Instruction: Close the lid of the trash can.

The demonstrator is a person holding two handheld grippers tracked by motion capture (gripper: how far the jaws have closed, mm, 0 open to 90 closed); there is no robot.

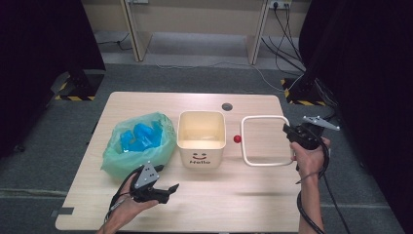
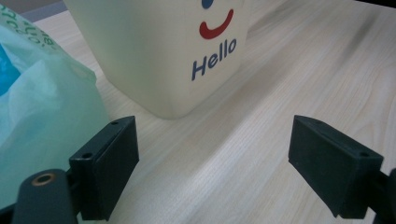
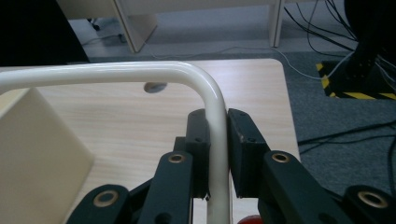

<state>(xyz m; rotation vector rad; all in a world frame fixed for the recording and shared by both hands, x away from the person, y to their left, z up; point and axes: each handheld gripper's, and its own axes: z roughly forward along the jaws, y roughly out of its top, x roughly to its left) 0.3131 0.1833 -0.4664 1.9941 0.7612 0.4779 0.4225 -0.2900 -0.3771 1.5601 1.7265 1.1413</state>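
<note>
white frame (image 3: 140, 72) | clamped between right hand-held gripper (image 3: 218, 140) jaws | held above table (image 3: 116, 116)

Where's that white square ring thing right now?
In the high view the white frame sits at the table's right side, just right of the cream bin and a small red ball. The right gripper clamps its right edge.
</note>
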